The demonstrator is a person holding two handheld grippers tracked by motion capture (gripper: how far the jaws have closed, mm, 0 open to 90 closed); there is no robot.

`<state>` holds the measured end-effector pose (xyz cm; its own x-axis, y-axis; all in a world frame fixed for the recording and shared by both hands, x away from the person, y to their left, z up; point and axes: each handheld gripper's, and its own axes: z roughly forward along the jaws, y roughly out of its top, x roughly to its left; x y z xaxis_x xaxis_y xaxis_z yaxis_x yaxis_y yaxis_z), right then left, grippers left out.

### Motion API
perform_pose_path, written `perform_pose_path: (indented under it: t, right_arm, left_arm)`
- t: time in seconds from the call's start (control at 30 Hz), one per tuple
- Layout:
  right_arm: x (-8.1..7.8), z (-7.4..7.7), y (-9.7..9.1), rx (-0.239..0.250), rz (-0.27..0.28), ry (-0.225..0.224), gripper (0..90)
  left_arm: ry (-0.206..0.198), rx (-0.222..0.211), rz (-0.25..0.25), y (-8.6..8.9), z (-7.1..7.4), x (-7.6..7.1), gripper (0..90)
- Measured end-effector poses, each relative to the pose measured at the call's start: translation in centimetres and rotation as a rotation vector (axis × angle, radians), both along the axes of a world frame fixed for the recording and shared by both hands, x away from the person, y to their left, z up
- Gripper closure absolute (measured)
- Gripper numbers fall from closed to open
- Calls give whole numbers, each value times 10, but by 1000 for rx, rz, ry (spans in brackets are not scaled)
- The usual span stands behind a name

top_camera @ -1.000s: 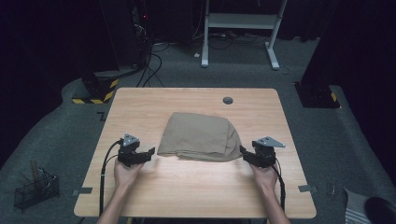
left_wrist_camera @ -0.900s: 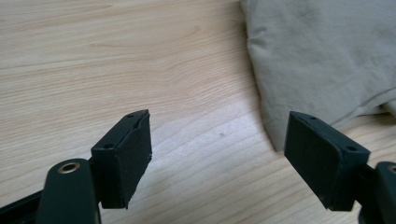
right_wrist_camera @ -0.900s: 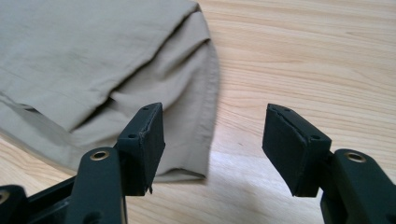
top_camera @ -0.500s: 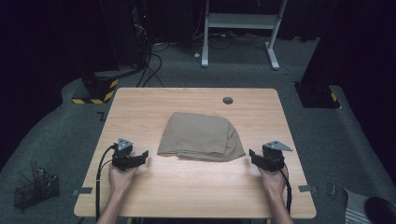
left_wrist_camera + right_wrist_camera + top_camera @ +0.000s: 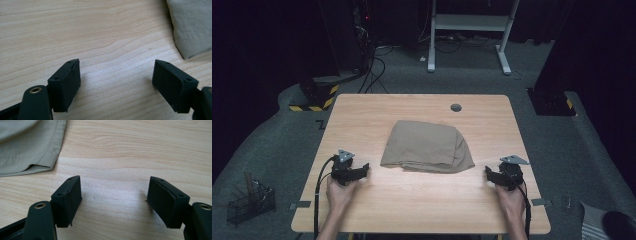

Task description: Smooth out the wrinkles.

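From the high view we see a folded khaki cloth (image 5: 428,146) lying flat in the middle of the wooden table (image 5: 412,210). Our left hand-held gripper (image 5: 360,170) rests low on the table just off the cloth's near left corner, apart from it, and our right hand-held gripper (image 5: 490,174) sits near the cloth's near right corner, also clear of it. A small dark round grommet (image 5: 456,107) shows in the table top beyond the cloth. On the floor to the left stands a black wire basket (image 5: 249,202).

In the left gripper view we look along the left hand-held gripper (image 5: 116,75): its two black jaws stand wide apart over bare wood, with nothing between them. A hemmed corner of the cloth (image 5: 192,25) lies at the upper right, beyond the jaws and not touching them.

In the right gripper view the right hand-held gripper (image 5: 113,192) has its jaws spread wide, having just been opening, and only table grain lies between them. The stitched edge of the cloth (image 5: 30,147) lies at the upper left, just beyond the left jaw and apart from it.
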<state>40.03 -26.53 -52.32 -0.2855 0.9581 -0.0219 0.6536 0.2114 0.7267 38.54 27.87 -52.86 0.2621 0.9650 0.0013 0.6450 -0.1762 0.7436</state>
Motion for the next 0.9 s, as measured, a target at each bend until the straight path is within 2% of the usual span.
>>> perform_pose_path:
  t: [0.17, 0.9]
  right_arm:
    - [-2, 0, 2, 3, -12, 9, 223]
    - [-2, 0, 2, 3, -12, 11, 220]
  left_arm:
    - [1, 0, 0, 0, 0, 0, 228]
    - [4, 4, -6, -1, 0, 0, 210]
